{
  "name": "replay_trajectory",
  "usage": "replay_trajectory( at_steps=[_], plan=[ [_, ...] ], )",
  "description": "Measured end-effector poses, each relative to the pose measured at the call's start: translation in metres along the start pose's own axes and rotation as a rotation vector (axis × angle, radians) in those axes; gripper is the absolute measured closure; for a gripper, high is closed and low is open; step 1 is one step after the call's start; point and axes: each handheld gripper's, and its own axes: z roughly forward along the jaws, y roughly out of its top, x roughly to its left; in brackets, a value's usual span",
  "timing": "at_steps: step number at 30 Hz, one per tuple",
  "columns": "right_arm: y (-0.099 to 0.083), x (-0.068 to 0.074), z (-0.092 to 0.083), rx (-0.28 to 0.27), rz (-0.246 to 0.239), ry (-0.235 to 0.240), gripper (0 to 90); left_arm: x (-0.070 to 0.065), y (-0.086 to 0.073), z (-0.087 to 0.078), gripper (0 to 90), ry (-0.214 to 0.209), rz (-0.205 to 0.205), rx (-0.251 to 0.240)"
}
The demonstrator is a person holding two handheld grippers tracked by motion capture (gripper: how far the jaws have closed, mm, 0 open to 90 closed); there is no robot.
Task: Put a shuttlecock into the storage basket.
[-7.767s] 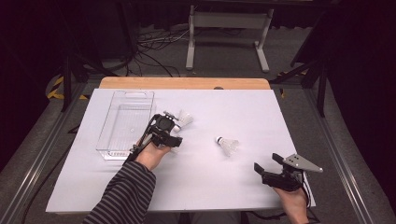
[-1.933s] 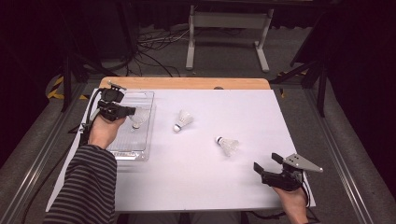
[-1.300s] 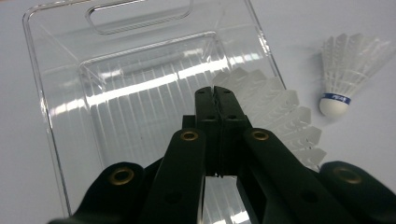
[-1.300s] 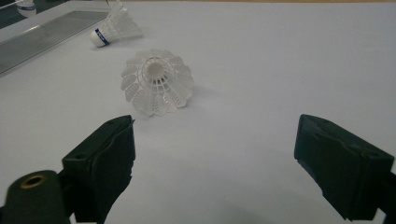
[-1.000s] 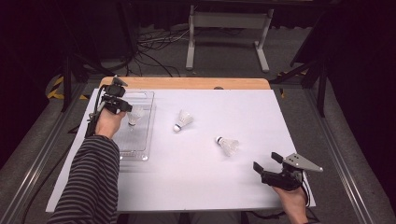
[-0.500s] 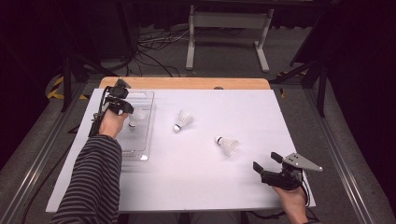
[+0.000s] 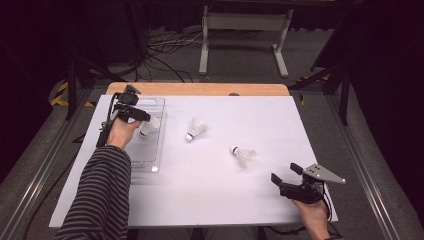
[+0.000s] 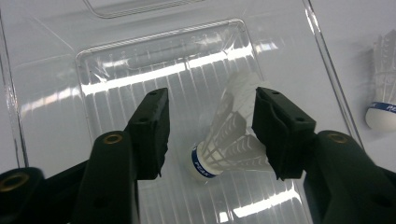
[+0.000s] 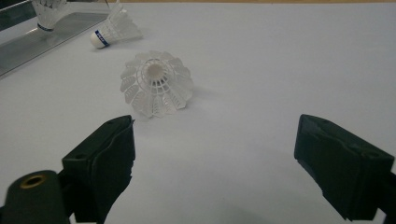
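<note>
We have the left gripper [image 8: 208, 135] over the clear plastic tray [image 7: 161, 131], jaws pointing down into it. Its jaws have just been opening and now stand well apart. A white shuttlecock [image 8: 233, 140] lies between them on the ribbed floor of the tray, on its side, its blue-banded cork toward us in the left gripper view. One jaw stands clear of it on the cork side; the other overlaps the feather skirt in the picture, and we cannot tell whether it touches. Nothing is gripped. From the high view we see the same gripper [image 7: 134, 114] at the far end of the tray, held by our left hand [image 7: 120, 133] in a striped sleeve [image 7: 100, 195].

Just outside the tray wall, a second shuttlecock [image 7: 196, 129] lies on the white table [image 7: 200, 200]. A third shuttlecock [image 7: 243, 155] lies farther toward our right, well apart from the tray.

Our right gripper [image 7: 286, 176] rests low near the front right corner of the table, jaws wide apart and holding nothing. In the right gripper view the third shuttlecock [image 9: 156, 83] lies ahead of those jaws, skirt opening toward the camera, not between them.
</note>
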Motion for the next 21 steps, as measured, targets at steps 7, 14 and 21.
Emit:
replay_trajectory(
  at_steps=[7,14,21],
  plan=[
    [0.0,0.001,0.0,0.0,0.0,-0.001,13.1,-0.002,-0.003,-0.007,39.3,-0.002,0.017,-0.032],
    [0.0,0.001,0.0,0.001,0.0,-0.004,13.0,-0.005,-0.008,-0.017,37.5,-0.023,0.027,-0.078],
    [0.0,0.001,0.0,0.003,-0.001,-0.004,13.1,-0.005,-0.017,-0.028,37.5,-0.051,0.035,-0.13]
  ],
)
